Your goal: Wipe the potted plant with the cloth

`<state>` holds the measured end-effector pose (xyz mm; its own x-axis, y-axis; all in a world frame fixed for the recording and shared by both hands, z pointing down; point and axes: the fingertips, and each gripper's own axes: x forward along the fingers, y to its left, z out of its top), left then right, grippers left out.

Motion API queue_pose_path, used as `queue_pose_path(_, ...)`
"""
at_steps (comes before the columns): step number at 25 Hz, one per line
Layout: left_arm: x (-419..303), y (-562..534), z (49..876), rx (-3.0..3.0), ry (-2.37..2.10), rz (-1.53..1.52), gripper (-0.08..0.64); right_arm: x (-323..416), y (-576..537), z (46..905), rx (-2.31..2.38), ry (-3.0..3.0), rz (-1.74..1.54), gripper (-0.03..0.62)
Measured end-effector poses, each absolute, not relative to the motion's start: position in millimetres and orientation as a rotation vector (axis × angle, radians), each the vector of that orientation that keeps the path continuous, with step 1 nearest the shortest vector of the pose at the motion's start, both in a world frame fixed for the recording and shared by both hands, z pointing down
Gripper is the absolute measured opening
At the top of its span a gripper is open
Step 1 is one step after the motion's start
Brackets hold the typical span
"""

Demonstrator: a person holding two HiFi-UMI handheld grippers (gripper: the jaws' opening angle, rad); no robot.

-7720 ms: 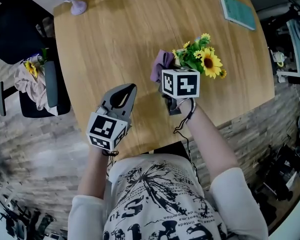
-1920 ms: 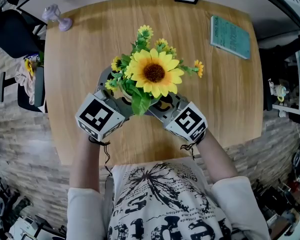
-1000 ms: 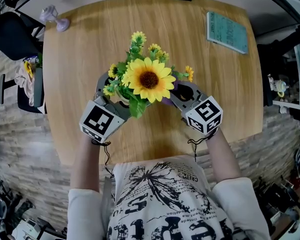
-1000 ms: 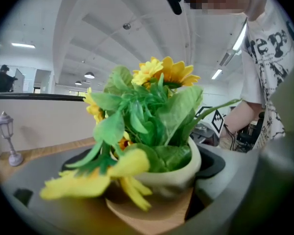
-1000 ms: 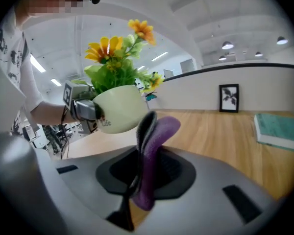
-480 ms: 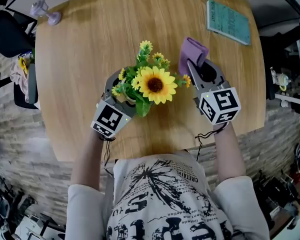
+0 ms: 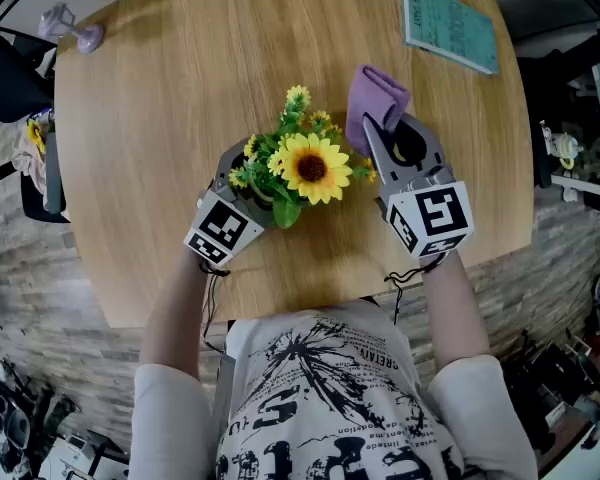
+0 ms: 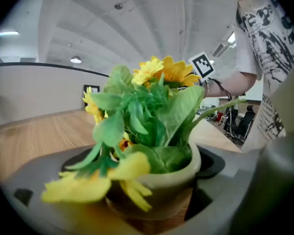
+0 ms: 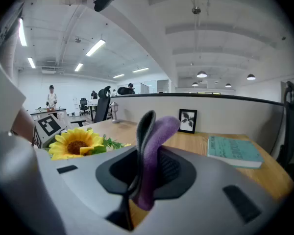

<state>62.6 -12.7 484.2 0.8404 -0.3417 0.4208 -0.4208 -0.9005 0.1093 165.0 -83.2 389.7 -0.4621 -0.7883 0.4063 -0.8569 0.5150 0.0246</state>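
The potted plant [image 7: 302,162] is a bunch of sunflowers and green leaves in a pale pot [image 8: 186,173]. It stands near the middle of the wooden table [image 7: 160,128]. My left gripper [image 7: 242,171] is shut on the pot, its jaws on either side of the rim in the left gripper view. To the plant's right, my right gripper [image 7: 373,138] is shut on a folded purple cloth [image 7: 375,103], which sticks up between the jaws [image 9: 152,155]. The cloth is apart from the flowers [image 9: 76,142].
A teal book [image 7: 450,28] lies at the table's far right corner. A small purple ornament [image 7: 70,28] stands at the far left corner. A framed picture [image 9: 187,121] stands at the table's back edge. An office chair with cloth [image 7: 30,148] is left of the table.
The right gripper with the cloth has swung from close under the flowers out to the plant's right. The plant, in the left gripper, has come down from close to the camera towards the table.
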Motion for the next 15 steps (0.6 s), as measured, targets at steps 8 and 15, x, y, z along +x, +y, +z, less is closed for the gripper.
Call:
queue_pose_path(8,64,-18,490,2.814,-0.636,0.575,0.542,162,-69,381,1.359,-2.410,0.238,0.074)
queue_pose_path(15,43,-14,451,2.774,-0.795,0.469,0.589,158,-63,351,1.377,-2.436,0.148,0.074)
